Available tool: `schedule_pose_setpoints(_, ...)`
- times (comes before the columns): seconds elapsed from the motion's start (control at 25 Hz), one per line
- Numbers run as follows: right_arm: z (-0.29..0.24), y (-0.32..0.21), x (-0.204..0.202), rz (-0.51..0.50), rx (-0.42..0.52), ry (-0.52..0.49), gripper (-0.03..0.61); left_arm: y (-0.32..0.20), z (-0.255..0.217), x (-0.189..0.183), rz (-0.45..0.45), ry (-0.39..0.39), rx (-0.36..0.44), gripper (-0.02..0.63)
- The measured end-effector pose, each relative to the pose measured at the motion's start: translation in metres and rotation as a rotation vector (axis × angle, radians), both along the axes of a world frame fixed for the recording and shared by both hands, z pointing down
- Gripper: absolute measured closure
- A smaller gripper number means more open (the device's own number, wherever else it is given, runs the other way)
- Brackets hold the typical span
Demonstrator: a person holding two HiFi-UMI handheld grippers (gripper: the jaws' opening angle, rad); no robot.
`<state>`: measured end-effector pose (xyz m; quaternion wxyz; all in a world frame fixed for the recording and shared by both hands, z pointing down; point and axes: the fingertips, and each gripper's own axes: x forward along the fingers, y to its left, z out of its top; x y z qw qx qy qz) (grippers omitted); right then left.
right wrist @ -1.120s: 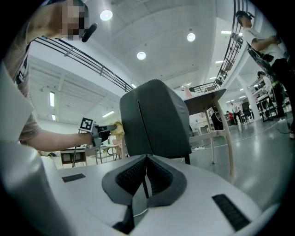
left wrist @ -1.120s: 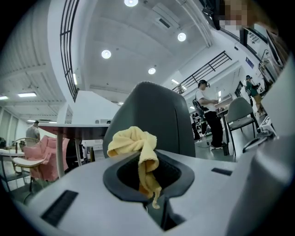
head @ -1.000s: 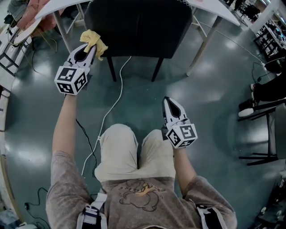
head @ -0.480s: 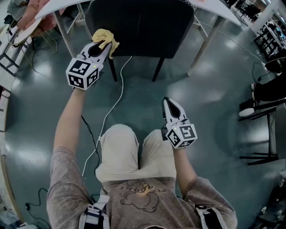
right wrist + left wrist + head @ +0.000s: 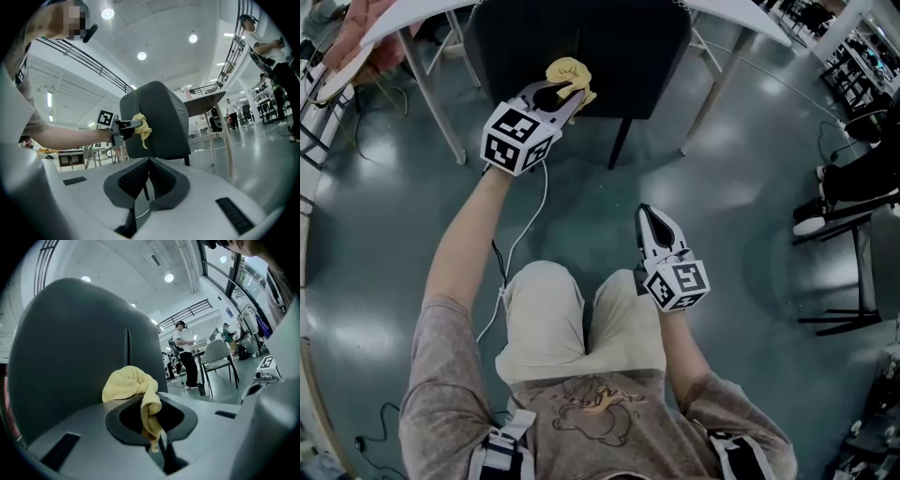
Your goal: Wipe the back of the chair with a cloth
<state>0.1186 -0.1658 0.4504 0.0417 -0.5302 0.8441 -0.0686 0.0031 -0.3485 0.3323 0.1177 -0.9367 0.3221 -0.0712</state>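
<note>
1. The floor (image 5: 581, 206) is smooth, glossy grey-green and throws back soft patches of light. A thin white cable (image 5: 525, 244) snakes across it towards the person's knees.
2. The room is a large open hall with round ceiling lights (image 5: 169, 277). In the left gripper view, people (image 5: 185, 359) stand far off beside a pale grey chair (image 5: 218, 355).
3. A white table (image 5: 741, 19) on slim pale legs stands over the dark chair (image 5: 609, 47), whose back is a broad, rounded, matte slab on thin dark legs.
4. The cloth (image 5: 569, 75) is soft yellow terry, bunched into a loose knot. It lies against the chair back near one side edge, as the right gripper view shows best.
5. The left gripper (image 5: 565, 94) is raised to the chair, its jaws clamped on the cloth. One twisted tail of the fabric hangs down between them.
6. The right gripper (image 5: 650, 214) is held low in front of the person's knees, well apart from the chair. Its ribbed black pads (image 5: 133, 178) are pressed together with nothing between them.
7. Both grippers have smooth light-grey shells with black insets.
8. Each gripper carries a white cube printed with bold black square markers: one on the left (image 5: 517, 139), one on the right (image 5: 677, 281).
9. The person's mottled T-shirt bears a cartoon print (image 5: 595, 398).
</note>
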Motion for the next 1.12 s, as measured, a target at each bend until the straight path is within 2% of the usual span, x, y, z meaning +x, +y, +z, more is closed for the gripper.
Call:
schedule_pose_setpoints(0.24,0.004,0.004,0.002,0.008,-0.009,0.008,0.552,-0.004,-0.001,0.031,0.014,0.058,-0.020,0.560)
schedule_pose_setpoints(0.56,0.001,0.011,0.008,0.034,-0.005,0.005,0.552,-0.005,0.000,0.082,0.082,0.004,-0.010,0.560)
schedule_pose_setpoints(1.12,0.000,0.019,0.022,0.069,0.003,0.003,0.552,-0.004,0.011,0.159,0.183,0.002,-0.046,0.560)
